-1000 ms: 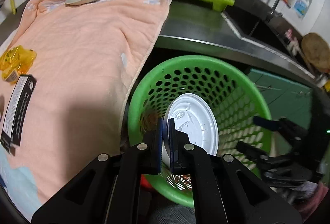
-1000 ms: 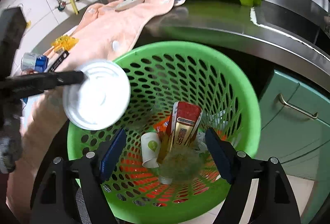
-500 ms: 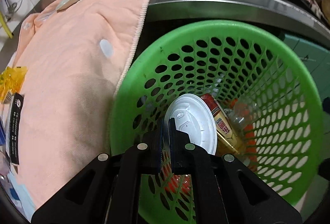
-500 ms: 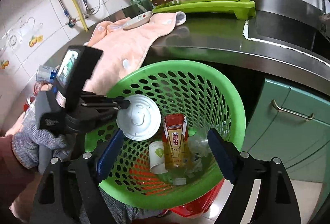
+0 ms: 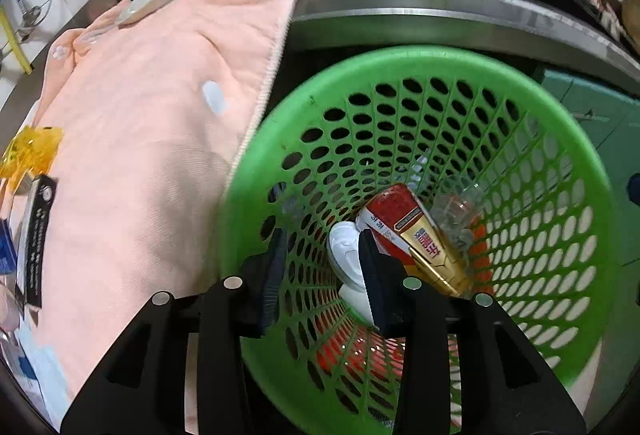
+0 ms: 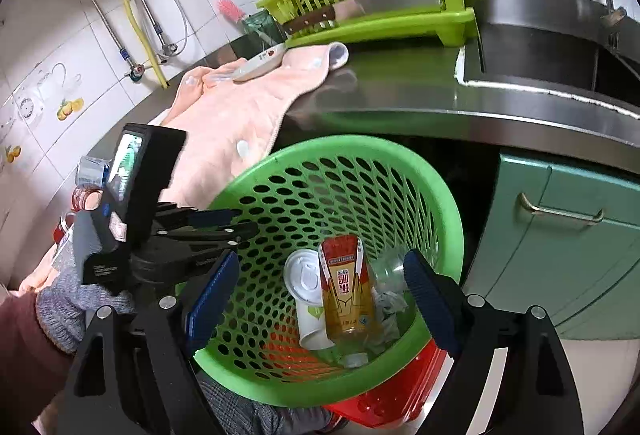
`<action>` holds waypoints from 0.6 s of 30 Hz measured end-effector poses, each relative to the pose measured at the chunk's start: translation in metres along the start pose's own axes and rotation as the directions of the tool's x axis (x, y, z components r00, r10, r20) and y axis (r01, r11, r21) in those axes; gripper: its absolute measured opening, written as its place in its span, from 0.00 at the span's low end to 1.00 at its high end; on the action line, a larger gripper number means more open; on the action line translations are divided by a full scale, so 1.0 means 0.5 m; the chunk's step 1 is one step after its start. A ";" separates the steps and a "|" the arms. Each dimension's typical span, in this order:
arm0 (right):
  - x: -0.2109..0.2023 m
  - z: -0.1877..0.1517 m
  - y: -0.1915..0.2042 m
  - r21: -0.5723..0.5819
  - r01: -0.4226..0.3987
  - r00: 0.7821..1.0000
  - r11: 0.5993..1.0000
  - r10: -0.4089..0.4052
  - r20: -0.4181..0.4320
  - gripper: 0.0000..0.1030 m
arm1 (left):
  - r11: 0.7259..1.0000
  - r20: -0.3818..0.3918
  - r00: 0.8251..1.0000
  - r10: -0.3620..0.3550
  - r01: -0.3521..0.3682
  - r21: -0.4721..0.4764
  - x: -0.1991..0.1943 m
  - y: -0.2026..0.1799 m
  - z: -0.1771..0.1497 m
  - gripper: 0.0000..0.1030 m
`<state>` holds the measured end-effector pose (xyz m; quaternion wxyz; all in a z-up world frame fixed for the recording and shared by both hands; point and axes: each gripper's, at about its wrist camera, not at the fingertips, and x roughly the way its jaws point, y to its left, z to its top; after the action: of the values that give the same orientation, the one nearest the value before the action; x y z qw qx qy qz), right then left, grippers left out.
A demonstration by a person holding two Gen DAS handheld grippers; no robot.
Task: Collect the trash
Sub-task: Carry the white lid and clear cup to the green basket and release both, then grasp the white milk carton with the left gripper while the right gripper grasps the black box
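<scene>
Lid [image 6: 306,273] lies loose in green basket [image 6: 448,219], frame centre, beside bottle [image 6: 346,287]. Left gripper [image 5: 322,267] jaws opening, nothing gripped. Right gripper [image 6: 320,295] wide open, empty. Pink towel [image 6: 236,115] on counter [image 6: 400,91], upper left.

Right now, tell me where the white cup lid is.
In the right wrist view, the white cup lid lies inside the green basket, left of the red-and-gold bottle.

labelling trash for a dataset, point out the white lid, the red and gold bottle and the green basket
white lid [image 6: 304,275], right wrist view, its flat top
red and gold bottle [image 6: 346,287], right wrist view, its label
green basket [image 6: 340,149], right wrist view, far rim
</scene>
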<state>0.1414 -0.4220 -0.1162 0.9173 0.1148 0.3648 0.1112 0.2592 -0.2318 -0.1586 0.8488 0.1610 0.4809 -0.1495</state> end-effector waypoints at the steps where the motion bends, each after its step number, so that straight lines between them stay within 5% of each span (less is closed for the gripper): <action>1: -0.003 0.002 0.006 -0.006 0.002 1.000 1.000 -0.002 0.003 0.79 | 1.000 0.013 1.000 -0.006 0.006 -0.011 -0.015 0.004 -0.005 0.37; 12: 0.008 0.043 0.124 -0.082 -0.045 0.999 0.996 0.045 -0.003 0.80 | 0.989 0.130 0.992 -0.010 0.029 -0.146 -0.173 0.137 -0.095 0.42; 18: 0.055 0.068 0.227 -0.127 -0.091 0.995 0.988 0.085 -0.050 0.81 | 0.974 0.167 0.984 0.055 -0.016 -0.227 -0.256 0.250 -0.163 0.48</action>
<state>0.1706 -0.3109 -0.0768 0.9087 0.0686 0.3716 0.1775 0.1844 -0.0722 -0.0715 0.9025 0.0590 0.4164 -0.0924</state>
